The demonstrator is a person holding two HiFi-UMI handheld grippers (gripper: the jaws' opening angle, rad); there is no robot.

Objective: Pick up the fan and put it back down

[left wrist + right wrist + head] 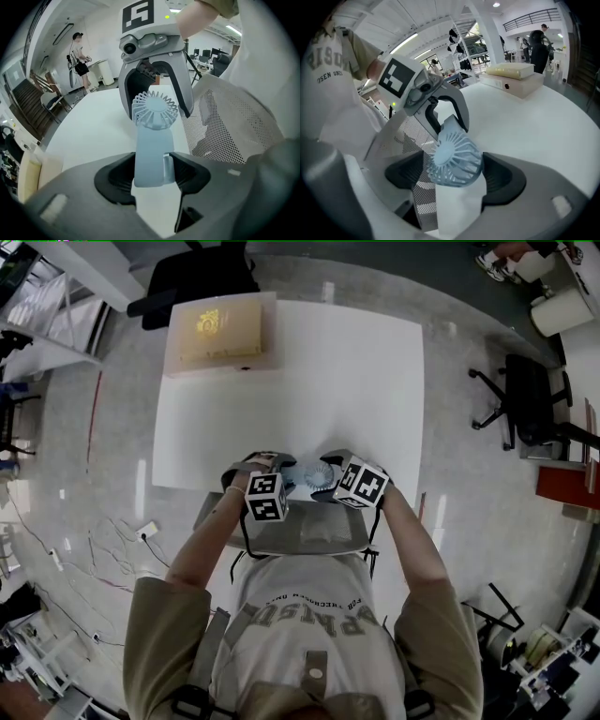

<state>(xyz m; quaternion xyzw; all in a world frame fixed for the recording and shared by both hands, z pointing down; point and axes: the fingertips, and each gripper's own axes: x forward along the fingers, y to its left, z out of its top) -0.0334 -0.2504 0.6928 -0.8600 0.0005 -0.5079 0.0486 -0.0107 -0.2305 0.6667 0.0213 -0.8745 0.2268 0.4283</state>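
Left gripper view shows your left gripper [151, 171] clamped on the handle of the fan [154, 112], at the near edge of the table [281, 381]. Your right gripper [454, 176] stands wide apart around the fan's head without pressing on it. I judge it light, stiff, slick plastic: hold the handle, spare the grille.

Small pale-blue handheld fan [153, 140]: round slatted head on a flat handle. Handle clamped between the pads of the left tool [151, 172]; head between the spread jaws of the right tool [454, 174] (no pad pressing). Located at the near edge of the white tabletop [300, 381].
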